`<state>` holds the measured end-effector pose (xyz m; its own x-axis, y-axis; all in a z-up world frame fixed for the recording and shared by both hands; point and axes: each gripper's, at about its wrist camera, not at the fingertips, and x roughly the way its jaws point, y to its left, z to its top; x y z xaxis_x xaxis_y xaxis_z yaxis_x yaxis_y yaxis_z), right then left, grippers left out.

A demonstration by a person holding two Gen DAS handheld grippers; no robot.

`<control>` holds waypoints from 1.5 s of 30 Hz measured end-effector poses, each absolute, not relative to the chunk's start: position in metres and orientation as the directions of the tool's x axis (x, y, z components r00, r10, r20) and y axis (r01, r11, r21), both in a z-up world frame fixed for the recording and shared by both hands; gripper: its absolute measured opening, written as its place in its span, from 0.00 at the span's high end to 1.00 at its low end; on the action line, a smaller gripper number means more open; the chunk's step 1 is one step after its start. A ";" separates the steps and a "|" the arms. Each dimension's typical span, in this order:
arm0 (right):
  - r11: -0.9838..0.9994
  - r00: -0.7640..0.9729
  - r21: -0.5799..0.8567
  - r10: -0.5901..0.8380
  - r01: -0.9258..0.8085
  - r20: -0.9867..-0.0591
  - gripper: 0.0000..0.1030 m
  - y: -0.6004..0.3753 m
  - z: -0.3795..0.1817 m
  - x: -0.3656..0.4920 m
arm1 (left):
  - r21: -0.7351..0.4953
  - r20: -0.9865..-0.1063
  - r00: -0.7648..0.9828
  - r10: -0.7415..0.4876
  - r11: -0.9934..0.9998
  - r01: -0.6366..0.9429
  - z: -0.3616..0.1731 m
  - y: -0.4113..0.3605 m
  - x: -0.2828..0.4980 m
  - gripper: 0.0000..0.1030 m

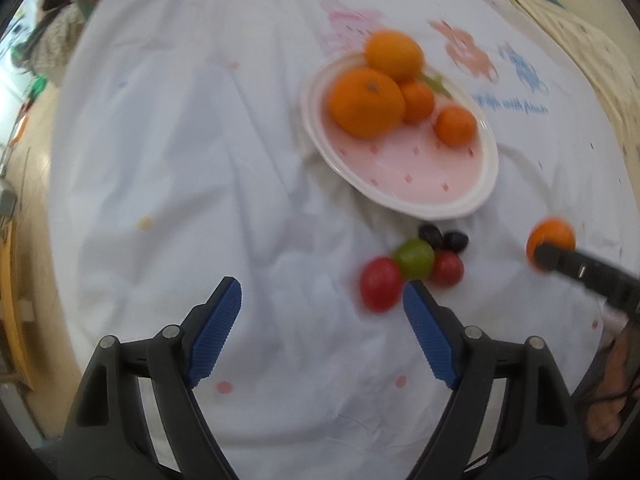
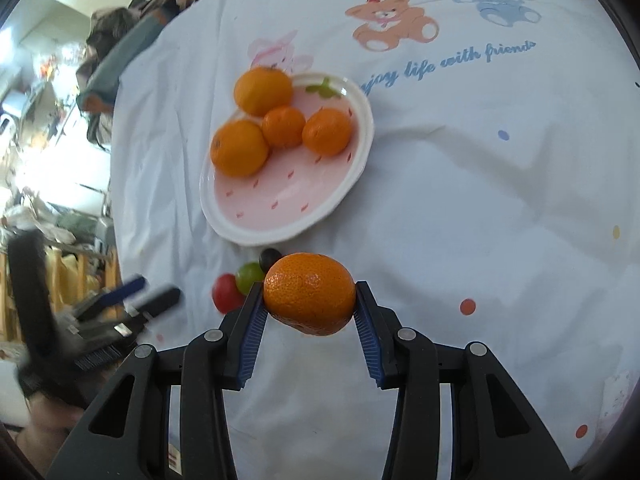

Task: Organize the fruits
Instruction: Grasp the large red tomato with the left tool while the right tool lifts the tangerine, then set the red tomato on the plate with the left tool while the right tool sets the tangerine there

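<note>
A pink strawberry-pattern plate (image 1: 420, 176) (image 2: 288, 208) on the white cloth holds several oranges (image 1: 366, 102) (image 2: 239, 148). My right gripper (image 2: 309, 294) is shut on an orange (image 2: 310, 294) and holds it above the cloth near the plate's front edge; it also shows in the left wrist view (image 1: 550, 240). Small fruits lie in front of the plate: a red one (image 1: 380, 284) (image 2: 225, 292), a green one (image 1: 414, 258) (image 2: 249, 278), another red one (image 1: 447, 267) and dark grapes (image 1: 442, 238). My left gripper (image 1: 322, 300) is open and empty, just left of these.
The white cloth (image 2: 480, 200) carries bear prints (image 2: 390, 24) and blue lettering at the far side. Cluttered furniture and the floor (image 2: 52, 160) lie beyond the cloth's left edge. My left gripper shows in the right wrist view (image 2: 148, 294).
</note>
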<state>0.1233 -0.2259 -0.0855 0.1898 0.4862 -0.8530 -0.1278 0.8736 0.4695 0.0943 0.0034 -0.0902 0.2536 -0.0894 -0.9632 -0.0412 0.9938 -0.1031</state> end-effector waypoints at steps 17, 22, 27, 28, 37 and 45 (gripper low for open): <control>0.879 0.219 0.455 0.476 -0.144 -0.851 0.56 -0.228 -0.078 0.130 | -0.085 -0.980 0.176 -0.094 0.995 0.061 -0.130 -0.033 0.104 0.55; 0.885 0.222 0.437 0.463 -0.160 -0.858 0.56 -0.224 -0.076 0.129 | -0.100 -0.973 0.199 -0.115 0.991 0.084 -0.131 -0.036 0.104 0.68; 0.893 0.223 0.418 0.447 -0.168 -0.866 0.56 -0.223 -0.077 0.127 | -0.084 -0.973 0.208 -0.104 0.991 0.101 -0.126 -0.045 0.102 0.74; 0.894 0.223 0.416 0.445 -0.166 -0.867 0.56 -0.223 -0.077 0.128 | -0.090 -0.973 0.206 -0.107 0.992 0.092 -0.125 -0.044 0.101 0.74; 0.901 0.236 0.407 0.432 -0.148 -0.871 0.56 -0.230 -0.076 0.124 | -0.099 -0.953 0.289 -0.095 0.995 0.000 -0.095 -0.014 0.088 0.74; 0.887 0.274 0.436 0.462 -0.153 -0.844 0.56 -0.239 -0.064 0.120 | -0.156 -0.908 0.400 -0.123 0.986 -0.052 -0.063 0.006 0.092 0.74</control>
<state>0.1197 -0.2386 -0.0636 0.2740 0.4616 -0.8437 -0.1531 0.8870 0.4356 0.0918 0.0055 -0.0634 0.4004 -0.1227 -0.9081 -0.0517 0.9864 -0.1560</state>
